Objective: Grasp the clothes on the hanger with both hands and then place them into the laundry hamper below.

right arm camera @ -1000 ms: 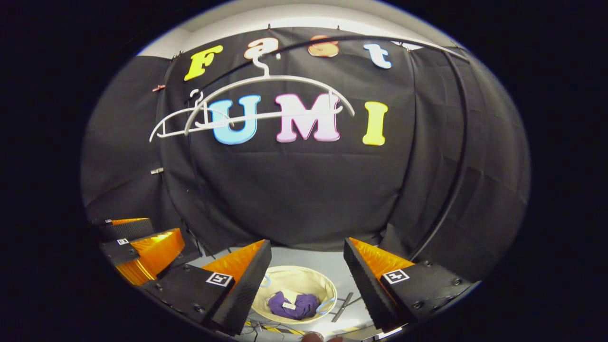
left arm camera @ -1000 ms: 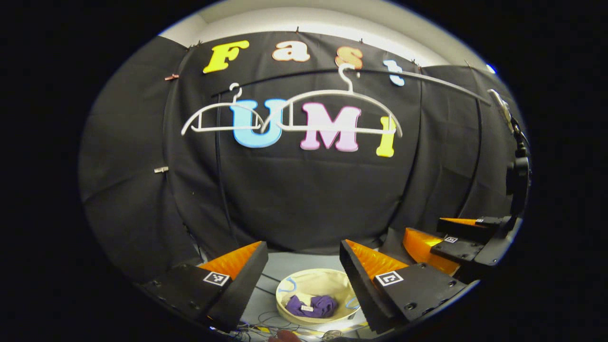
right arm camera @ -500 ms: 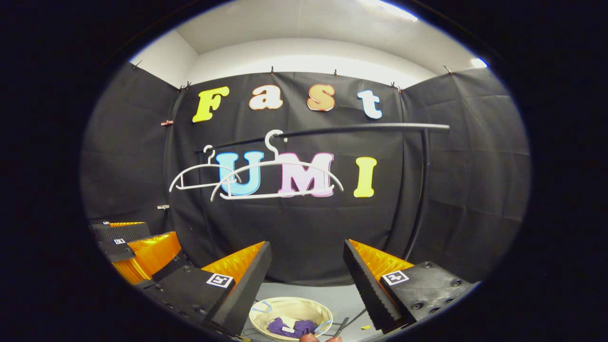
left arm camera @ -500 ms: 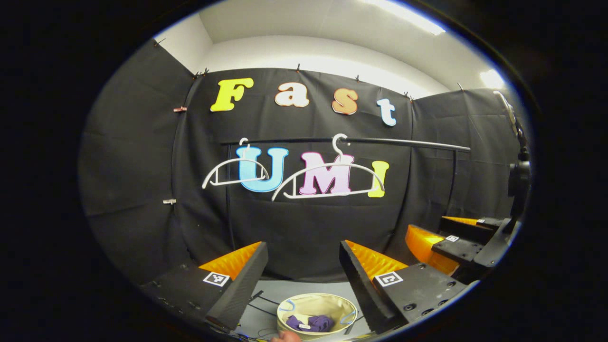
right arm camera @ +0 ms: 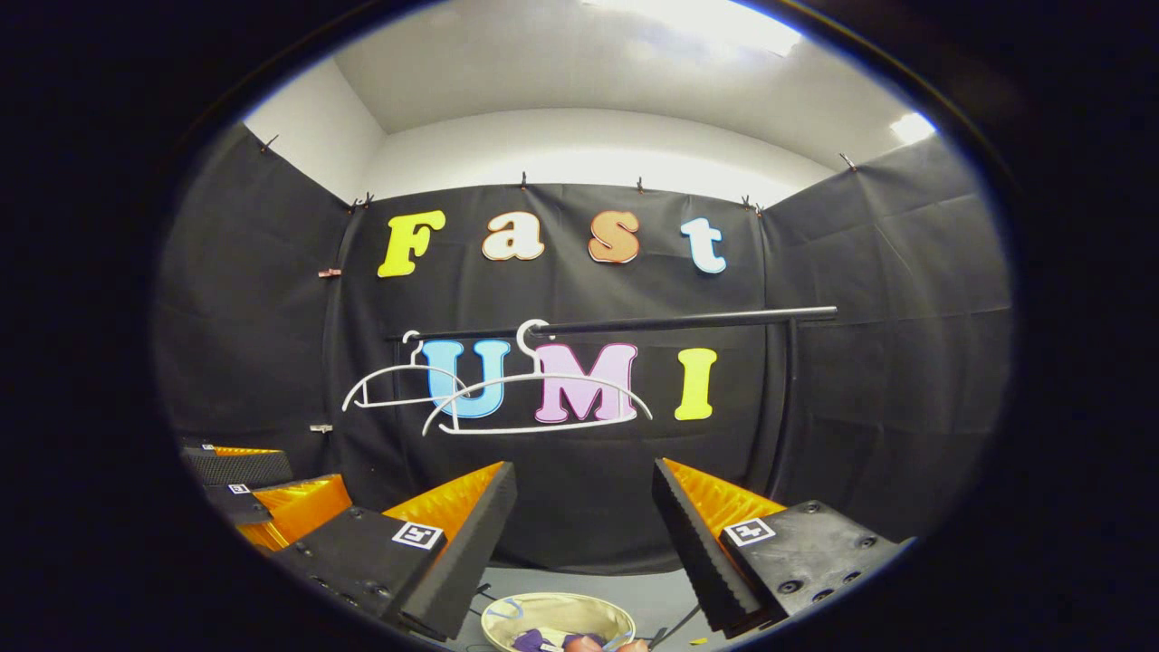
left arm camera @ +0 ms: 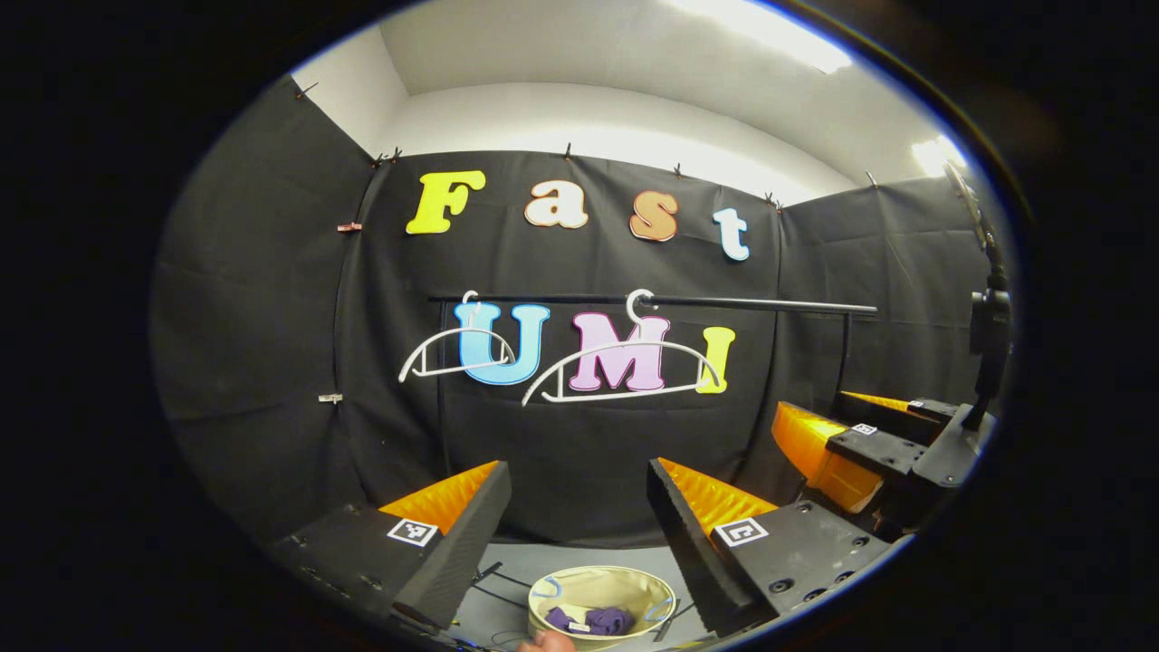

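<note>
Purple clothes point(left arm camera: 598, 620) lie crumpled inside the round cream laundry hamper point(left arm camera: 554, 587) on the floor, low in the left gripper view; in the right gripper view the hamper point(right arm camera: 507, 611) and a bit of the purple clothes point(right arm camera: 530, 640) sit at the bottom edge. Two bare white hangers point(left arm camera: 623, 367) point(left arm camera: 453, 349) hang from the black rail point(left arm camera: 742, 304). My left gripper point(left arm camera: 577, 507) is open and holds nothing. My right gripper point(right arm camera: 582, 507) is open too, well back from the rail. Each gripper shows at the side of the other's view point(left arm camera: 869, 444) point(right arm camera: 263, 489).
The rail's upright post point(right arm camera: 786, 398) stands at the right. Cables point(left arm camera: 493, 580) run across the grey floor beside the hamper. A stand with a device point(left arm camera: 989, 326) rises at the far right of the left gripper view. A fingertip point(left arm camera: 543, 641) pokes in at the bottom.
Both grippers have pulled back and tilted up: the rail and hangers have dropped lower and shrunk in both views, and the hamper has slid toward the bottom edge. Both stay open.
</note>
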`<state>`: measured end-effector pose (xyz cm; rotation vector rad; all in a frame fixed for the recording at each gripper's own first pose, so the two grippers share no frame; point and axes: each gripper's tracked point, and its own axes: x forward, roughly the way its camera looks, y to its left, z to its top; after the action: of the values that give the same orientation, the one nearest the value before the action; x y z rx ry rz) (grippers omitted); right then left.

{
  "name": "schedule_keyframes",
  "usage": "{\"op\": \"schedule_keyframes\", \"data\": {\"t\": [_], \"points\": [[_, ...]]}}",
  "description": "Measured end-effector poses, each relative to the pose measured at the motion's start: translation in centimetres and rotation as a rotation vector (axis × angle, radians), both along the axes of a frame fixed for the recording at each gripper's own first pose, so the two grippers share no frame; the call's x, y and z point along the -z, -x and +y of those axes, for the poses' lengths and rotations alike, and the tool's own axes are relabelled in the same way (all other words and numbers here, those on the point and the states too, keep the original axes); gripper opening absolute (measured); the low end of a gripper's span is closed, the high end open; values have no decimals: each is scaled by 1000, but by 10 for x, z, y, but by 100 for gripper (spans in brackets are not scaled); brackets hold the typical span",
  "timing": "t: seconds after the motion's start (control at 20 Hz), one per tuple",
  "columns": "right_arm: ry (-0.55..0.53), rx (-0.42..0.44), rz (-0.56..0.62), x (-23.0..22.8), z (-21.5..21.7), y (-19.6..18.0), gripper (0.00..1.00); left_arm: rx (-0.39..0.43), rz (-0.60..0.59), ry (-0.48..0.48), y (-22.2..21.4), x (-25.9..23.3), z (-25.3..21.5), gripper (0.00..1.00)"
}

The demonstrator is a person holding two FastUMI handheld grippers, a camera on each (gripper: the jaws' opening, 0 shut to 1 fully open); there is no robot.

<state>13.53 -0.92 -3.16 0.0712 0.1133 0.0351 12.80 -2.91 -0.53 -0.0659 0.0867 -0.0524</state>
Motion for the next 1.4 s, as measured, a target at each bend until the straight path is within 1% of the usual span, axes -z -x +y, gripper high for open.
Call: {"op": "schedule_keyframes", "data": {"t": [0.05, 0.1, 0.15, 0.2, 0.25, 0.3, 0.35, 0.4, 0.45, 0.5, 0.7, 0.75, 0.85, 0.95, 1.25, 1.3, 1.35, 1.4], "points": [[-1, -1, 0, -1, -2, 0, 94, -4, -5, 11, 1, -3, -1, 92], [3, -4, 2, -1, -3, 0, 94, -7, -12, 23, 4, -7, -2, 95], [13, -9, 1, -1, -5, 1, 94, -6, -21, 32, 8, -10, -3, 93], [22, -10, -3, -1, -8, 2, 94, -5, -29, 35, 10, -14, -5, 93], [25, -11, -6, -3, -11, 2, 96, -4, -36, 30, 11, -18, -7, 95], [24, -12, -12, -5, -13, 3, 94, -9, -40, 26, 13, -19, -7, 92], [21, -12, -17, -7, -15, 3, 94, -13, -42, 25, 14, -19, -8, 95], [19, -13, -23, -10, -16, 3, 94, -15, -46, 24, 16, -21, -11, 92], [18, -11, -28, -12, -19, 3, 96, -14, -50, 24, 17, -22, -13, 92], [16, -13, -32, -13, -19, 2, 96, -10, -54, 24, 18, -24, -16, 95], [19, -21, -49, -19, -19, 6, 96, -5, -56, 26, 20, -25, -20, 95], [23, -25, -51, -20, -18, 7, 99, -7, -56, 25, 21, -24, -21, 95], [31, -33, -56, -21, -15, 10, 96, -5, -58, 23, 24, -25, -23, 95], [29, -38, -61, -24, -13, 12, 99, -7, -60, 23, 25, -26, -23, 95], [42, -37, -70, -26, -13, 18, 99, -4, -71, 37, 31, -29, -22, 95], [39, -36, -68, -26, -11, 19, 96, -5, -71, 37, 32, -30, -20, 95], [36, -37, -67, -26, -10, 20, 99, -4, -71, 37, 30, -31, -19, 95], [37, -39, -66, -25, -10, 20, 96, -4, -71, 38, 31, -32, -19, 95]]}}
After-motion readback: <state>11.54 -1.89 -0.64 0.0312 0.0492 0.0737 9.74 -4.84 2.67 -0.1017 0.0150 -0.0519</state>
